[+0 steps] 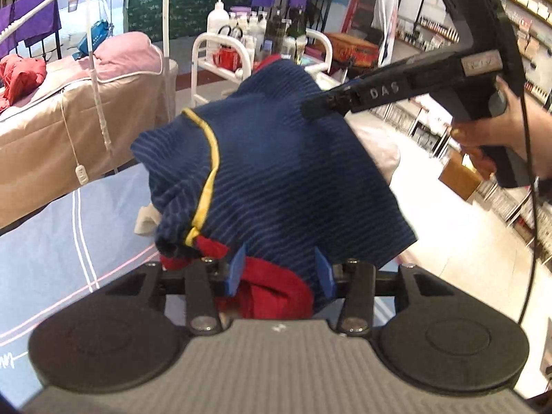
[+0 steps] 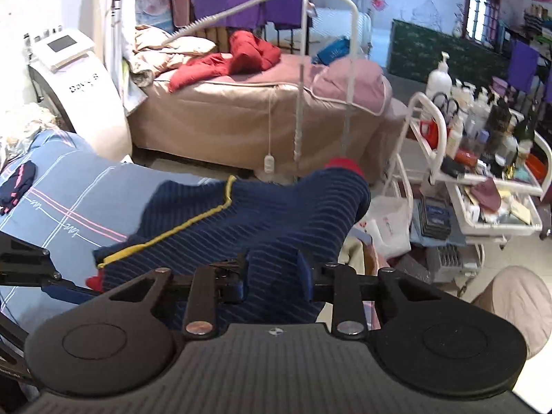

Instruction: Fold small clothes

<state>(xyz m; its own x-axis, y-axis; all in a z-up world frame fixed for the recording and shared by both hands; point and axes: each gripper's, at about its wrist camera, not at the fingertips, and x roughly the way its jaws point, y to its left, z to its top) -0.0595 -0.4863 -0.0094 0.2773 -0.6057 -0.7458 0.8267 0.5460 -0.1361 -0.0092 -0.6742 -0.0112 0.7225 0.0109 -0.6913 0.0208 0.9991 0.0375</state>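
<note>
A small navy striped garment (image 1: 276, 172) with yellow piping and a red waistband hangs in the air, stretched between both grippers. My left gripper (image 1: 281, 272) is shut on its red-banded edge, blue pads pressing the cloth. My right gripper (image 2: 274, 276) is shut on another edge of the same garment (image 2: 276, 220); it also shows in the left wrist view (image 1: 310, 108), gripping the cloth's upper right. The garment is lifted above the blue checked bed sheet (image 2: 69, 186).
Another small dark garment (image 2: 17, 183) lies on the sheet at left. A beige massage bed (image 2: 224, 117) with red clothes stands behind. A white trolley (image 2: 483, 179) full of bottles is at right. A white machine (image 2: 76, 79) stands at left.
</note>
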